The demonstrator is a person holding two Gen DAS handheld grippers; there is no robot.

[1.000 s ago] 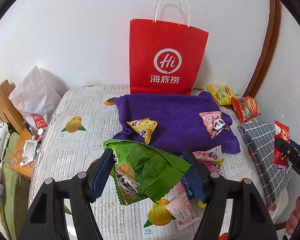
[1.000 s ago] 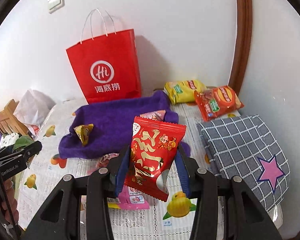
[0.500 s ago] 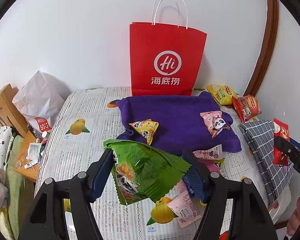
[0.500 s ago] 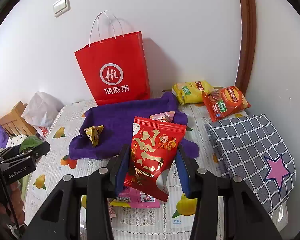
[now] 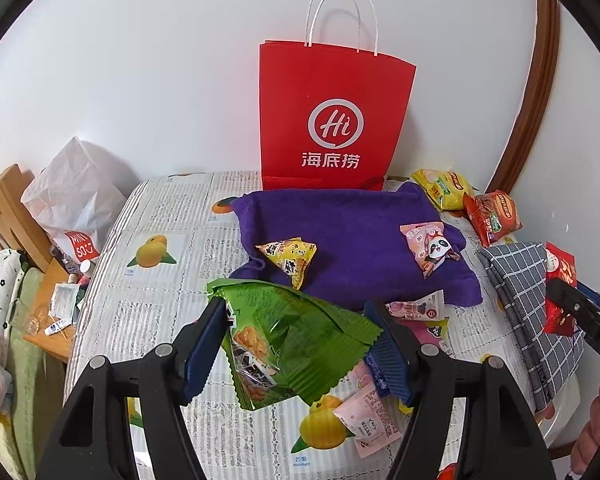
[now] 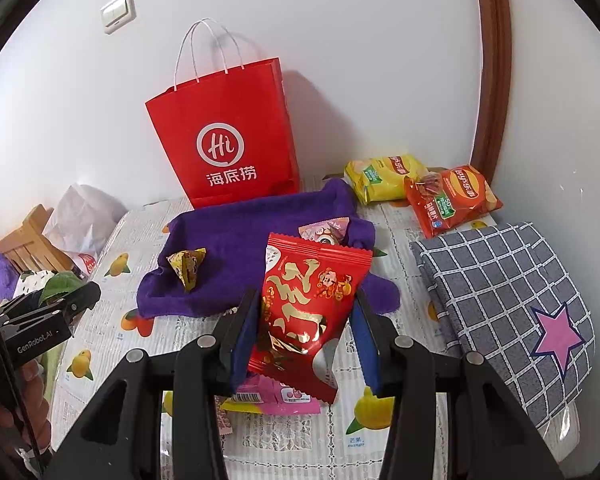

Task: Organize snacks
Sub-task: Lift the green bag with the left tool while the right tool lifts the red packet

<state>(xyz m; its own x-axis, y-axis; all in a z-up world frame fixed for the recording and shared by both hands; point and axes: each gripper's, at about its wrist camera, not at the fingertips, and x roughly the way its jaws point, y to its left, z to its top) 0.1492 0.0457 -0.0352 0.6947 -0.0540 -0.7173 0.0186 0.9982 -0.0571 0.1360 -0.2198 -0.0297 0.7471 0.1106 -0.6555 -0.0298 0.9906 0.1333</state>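
Observation:
My left gripper (image 5: 296,320) is shut on a green snack packet (image 5: 292,340) and holds it above the table. My right gripper (image 6: 306,312) is shut on a red snack packet (image 6: 308,300), also held up. A red paper bag (image 5: 332,120) stands upright at the back against the wall; it also shows in the right wrist view (image 6: 228,140). In front of it lies a purple towel (image 5: 352,220) with a yellow triangular packet (image 5: 290,256) and a pink panda packet (image 5: 430,246) on it.
Yellow (image 6: 384,176) and orange (image 6: 452,196) chip bags lie at the back right. A grey checked cushion (image 6: 500,292) is on the right. Pink packets (image 5: 370,418) lie on the fruit-print tablecloth (image 5: 160,280) below the grippers. A white plastic bag (image 5: 72,196) sits off the left edge.
Both grippers have risen and drawn back a little with their packets still held. Nothing on the table has moved.

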